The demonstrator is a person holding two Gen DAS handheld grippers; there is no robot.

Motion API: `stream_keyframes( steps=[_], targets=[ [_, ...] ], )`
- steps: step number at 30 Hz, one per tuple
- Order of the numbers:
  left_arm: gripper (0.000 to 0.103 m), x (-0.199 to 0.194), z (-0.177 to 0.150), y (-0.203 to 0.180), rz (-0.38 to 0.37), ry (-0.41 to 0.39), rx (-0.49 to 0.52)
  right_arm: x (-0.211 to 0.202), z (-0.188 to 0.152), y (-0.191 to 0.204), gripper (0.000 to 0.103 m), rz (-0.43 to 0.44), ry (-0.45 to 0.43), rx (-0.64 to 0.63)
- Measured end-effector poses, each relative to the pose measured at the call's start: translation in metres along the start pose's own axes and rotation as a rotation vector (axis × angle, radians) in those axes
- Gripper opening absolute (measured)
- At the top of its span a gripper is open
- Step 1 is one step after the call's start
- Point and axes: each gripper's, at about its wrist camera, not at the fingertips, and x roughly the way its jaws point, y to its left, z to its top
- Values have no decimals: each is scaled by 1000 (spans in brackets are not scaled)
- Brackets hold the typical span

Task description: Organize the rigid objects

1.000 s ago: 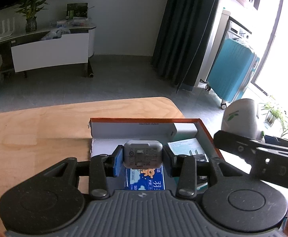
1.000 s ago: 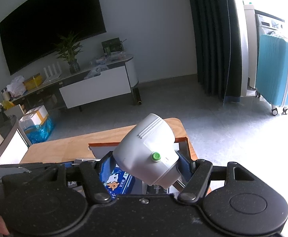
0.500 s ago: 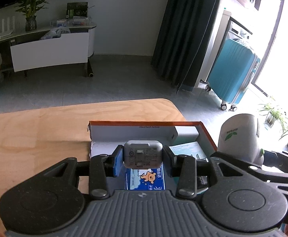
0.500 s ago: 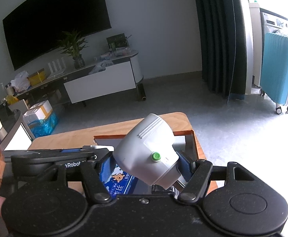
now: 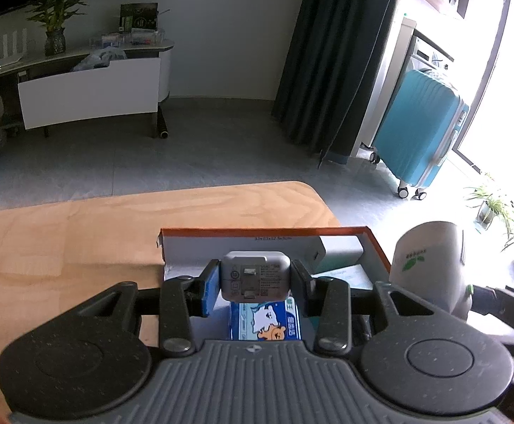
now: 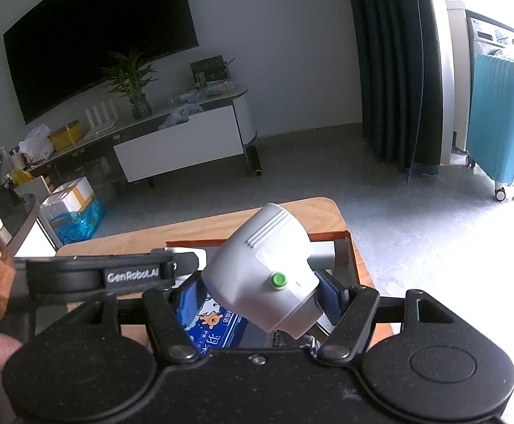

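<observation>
My left gripper [image 5: 255, 279] is shut on a small grey charger block [image 5: 255, 275] and holds it above an open orange-edged cardboard box [image 5: 264, 232] on the wooden table [image 5: 80, 240]. My right gripper [image 6: 260, 293] is shut on a white device with a green button [image 6: 260, 275], held tilted over the same box [image 6: 348, 247]. That device also shows at the right of the left wrist view [image 5: 430, 265]. A blue cartoon packet [image 5: 266, 321] lies in the box below both grippers, and it also shows in the right wrist view [image 6: 214, 325].
The box also holds a pale power bank [image 5: 338, 252] and a light booklet [image 5: 352, 277]. The left gripper's body [image 6: 98, 275] crosses the left of the right wrist view. The table's far edge and right corner [image 5: 313, 194] lie just past the box.
The right gripper with the white device has come lower and closer beside the left gripper, over the box's right side. The left gripper holds the charger almost still.
</observation>
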Motion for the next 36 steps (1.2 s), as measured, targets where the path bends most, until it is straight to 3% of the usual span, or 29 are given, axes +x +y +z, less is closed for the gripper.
stream_keyframes(
  steps=[16, 26, 29, 32, 36],
  targets=[
    [42, 24, 7, 0, -29, 49, 13, -5, -10, 3, 86, 59, 18, -15],
    [43, 39, 10, -6, -66, 69, -2, -21, -18, -10, 87, 21, -11, 32],
    [57, 36, 12, -7, -70, 54, -1, -26, -20, -10, 87, 23, -21, 32],
    [62, 30, 11, -3, -60, 53, 0, -30, -21, -12, 87, 16, -32, 43],
    [75, 16, 7, 0, -35, 54, -4, -38, -24, -12, 87, 18, -39, 45]
  ],
)
